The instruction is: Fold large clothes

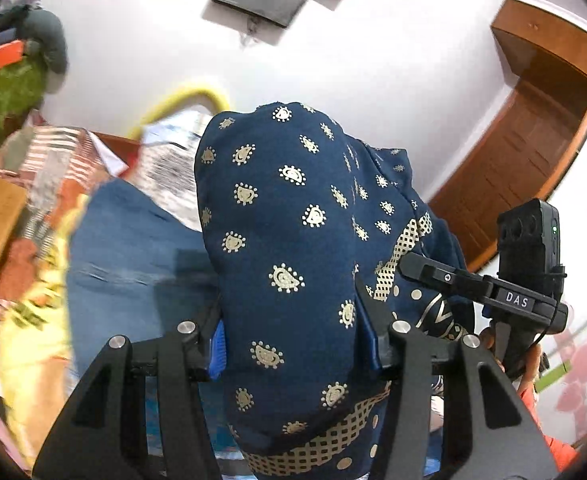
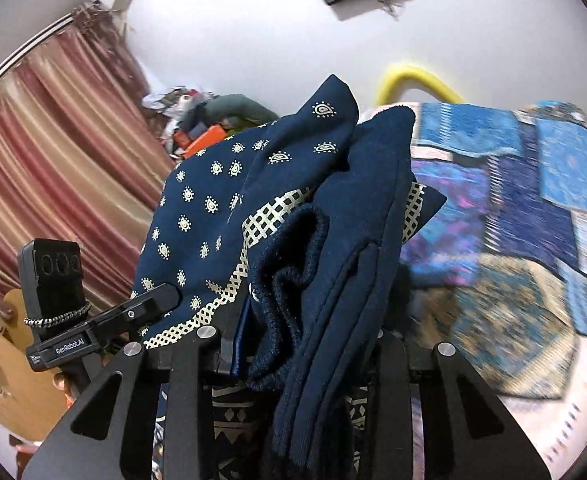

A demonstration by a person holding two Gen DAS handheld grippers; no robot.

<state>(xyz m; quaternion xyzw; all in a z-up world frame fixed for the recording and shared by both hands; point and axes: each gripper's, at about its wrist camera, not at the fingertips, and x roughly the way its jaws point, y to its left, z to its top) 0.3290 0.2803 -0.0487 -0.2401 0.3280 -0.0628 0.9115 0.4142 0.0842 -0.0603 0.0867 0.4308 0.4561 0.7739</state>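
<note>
A navy garment with gold paisley dots and a gold lattice band (image 1: pixel 289 240) is bunched up and held in the air above the bed. My left gripper (image 1: pixel 293 340) is shut on a thick fold of it; the cloth drapes over and hides the fingertips. My right gripper (image 2: pixel 305 344) is shut on another bunch of the same garment (image 2: pixel 221 208), including its plain navy ribbed hem (image 2: pixel 293 272). The right gripper shows in the left wrist view (image 1: pixel 473 284), close beside the cloth. The left gripper shows in the right wrist view (image 2: pixel 105 320), also close.
A bed with a blue patchwork quilt (image 2: pixel 533 208) lies below and to the right. A yellow bed rail (image 2: pixel 417 76) stands by the white wall. Striped curtains (image 2: pixel 53 152) hang at left. A wooden door (image 1: pixel 533 136) is at right. A clutter pile (image 1: pixel 9 52) sits far left.
</note>
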